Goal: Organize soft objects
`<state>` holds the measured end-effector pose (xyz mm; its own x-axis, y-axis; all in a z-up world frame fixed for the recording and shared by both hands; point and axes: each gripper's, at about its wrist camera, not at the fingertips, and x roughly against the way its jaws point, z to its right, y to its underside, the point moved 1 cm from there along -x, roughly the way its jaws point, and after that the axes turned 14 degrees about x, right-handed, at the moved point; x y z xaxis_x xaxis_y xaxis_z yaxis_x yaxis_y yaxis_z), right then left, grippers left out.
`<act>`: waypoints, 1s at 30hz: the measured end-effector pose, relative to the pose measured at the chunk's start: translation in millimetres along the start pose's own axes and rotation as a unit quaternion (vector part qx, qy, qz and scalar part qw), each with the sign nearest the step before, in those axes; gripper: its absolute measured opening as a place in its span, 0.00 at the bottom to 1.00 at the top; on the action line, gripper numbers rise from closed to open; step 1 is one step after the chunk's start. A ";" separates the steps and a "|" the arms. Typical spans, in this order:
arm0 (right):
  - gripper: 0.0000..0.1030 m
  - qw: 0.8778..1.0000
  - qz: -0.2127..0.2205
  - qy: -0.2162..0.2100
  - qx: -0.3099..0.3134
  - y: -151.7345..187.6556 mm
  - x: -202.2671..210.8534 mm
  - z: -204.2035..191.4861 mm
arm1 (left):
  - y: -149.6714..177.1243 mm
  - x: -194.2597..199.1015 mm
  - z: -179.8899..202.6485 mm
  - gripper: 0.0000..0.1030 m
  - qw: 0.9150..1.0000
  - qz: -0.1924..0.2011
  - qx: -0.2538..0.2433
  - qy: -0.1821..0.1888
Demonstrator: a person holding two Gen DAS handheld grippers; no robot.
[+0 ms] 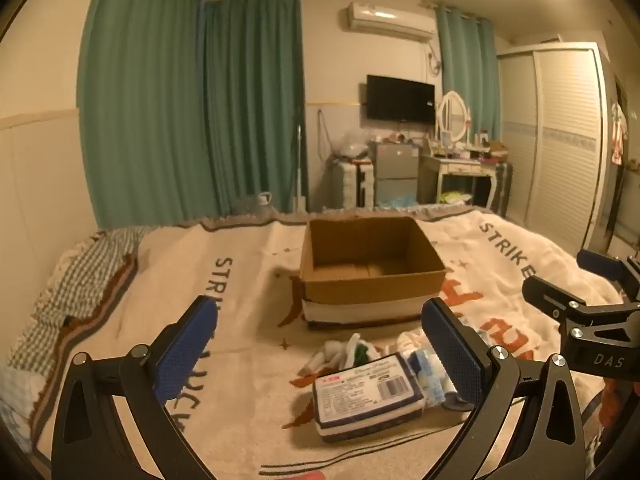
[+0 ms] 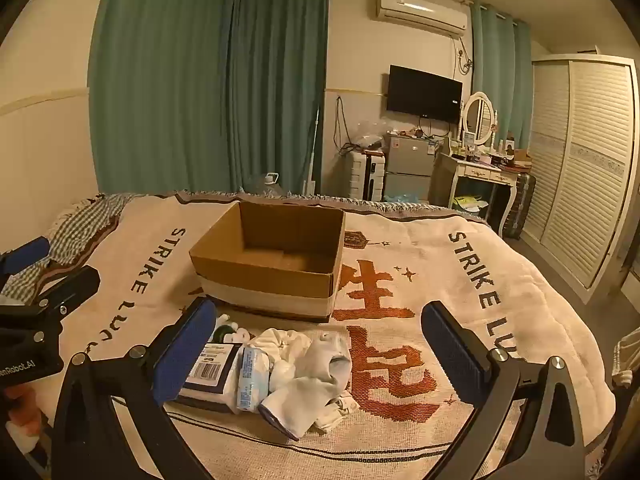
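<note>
An open, empty cardboard box (image 1: 372, 268) stands on the bed; it also shows in the right wrist view (image 2: 272, 256). In front of it lies a pile of soft things: a dark-edged wrapped pack with a barcode label (image 1: 366, 394) (image 2: 208, 372), a small pale blue tissue pack (image 2: 250, 376), white socks (image 2: 316, 376) and small white rolls (image 1: 340, 350). My left gripper (image 1: 320, 352) is open and empty, held above the pile. My right gripper (image 2: 320, 354) is open and empty, over the socks. The right gripper's body (image 1: 588, 320) shows at the right edge of the left wrist view.
The bed is covered by a cream blanket (image 2: 460, 300) with orange characters and "STRIKE" lettering. A checked cloth (image 1: 80, 280) lies at its left edge. Beyond the bed are green curtains, a dresser, a fridge and a wardrobe.
</note>
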<state>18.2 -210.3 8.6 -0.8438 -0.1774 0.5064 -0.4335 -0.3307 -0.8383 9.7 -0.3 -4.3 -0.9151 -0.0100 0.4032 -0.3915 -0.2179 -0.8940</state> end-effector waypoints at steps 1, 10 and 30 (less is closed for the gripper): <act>1.00 1.000 0.003 0.002 0.003 0.1 0.1 -0.3 | 0.1 -0.5 0.1 1.00 1.000 0.000 0.001 -0.001; 1.00 1.000 -0.001 0.004 0.001 3.3 -3.2 1.1 | -0.7 -2.0 0.8 1.00 1.000 0.003 0.006 -0.001; 1.00 1.000 -0.006 0.002 0.001 6.3 -3.1 -1.2 | -2.0 5.0 -7.8 1.00 1.000 0.013 0.009 -0.002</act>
<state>17.7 -210.7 1.5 -0.8398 -0.1692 0.5159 -0.4433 -0.3350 -0.8314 5.2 7.7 -1.9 -0.9246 -0.0195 0.3805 -0.3656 -0.2353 -0.9005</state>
